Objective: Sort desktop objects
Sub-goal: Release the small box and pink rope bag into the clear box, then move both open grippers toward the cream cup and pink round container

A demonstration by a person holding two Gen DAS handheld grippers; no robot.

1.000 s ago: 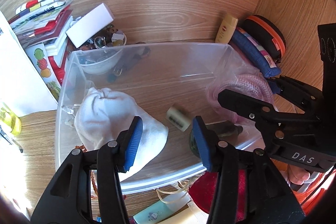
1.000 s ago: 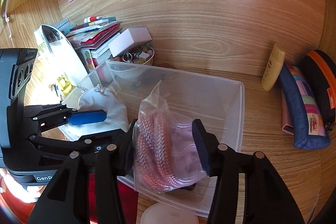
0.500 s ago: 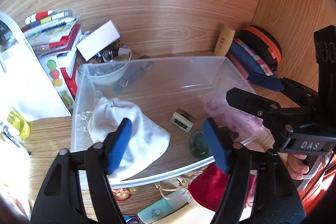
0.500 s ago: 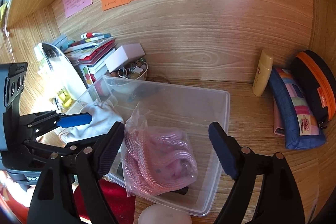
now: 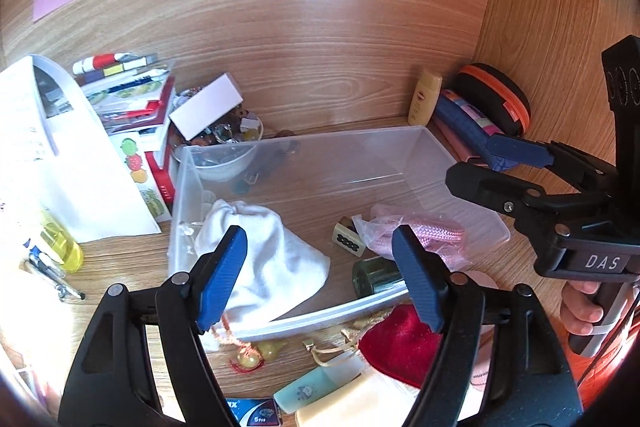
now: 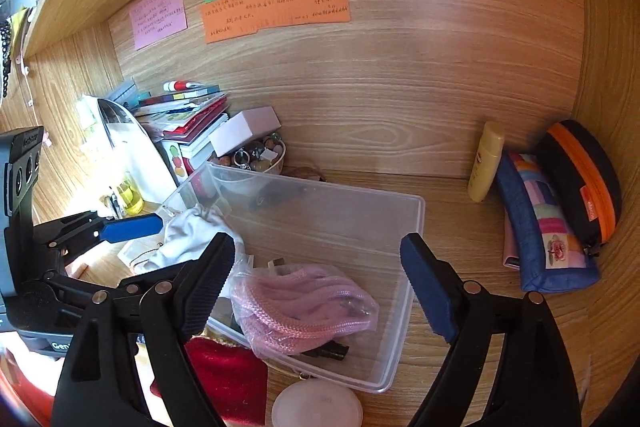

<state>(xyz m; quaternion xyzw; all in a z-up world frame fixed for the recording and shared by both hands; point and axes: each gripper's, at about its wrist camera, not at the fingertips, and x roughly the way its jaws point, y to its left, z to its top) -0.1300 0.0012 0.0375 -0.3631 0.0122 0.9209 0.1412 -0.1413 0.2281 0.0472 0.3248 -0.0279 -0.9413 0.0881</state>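
A clear plastic bin sits on the wooden desk. Inside lie a white cloth pouch, a clear bag of pink cord, a small cream tile and a dark green round thing. My left gripper is open and empty above the bin's near edge. My right gripper is open and empty above the bag of cord. Each gripper shows in the other's view, the right one and the left one.
In front of the bin lie a red velvet pouch, a light blue tube and a round white lid. Books, a bowl of trinkets, a yellow bottle and pouches line the back.
My right gripper opened and let go of the bag of pink cord, which now lies in the bin. Both grippers pulled up and back, the left opening wider.
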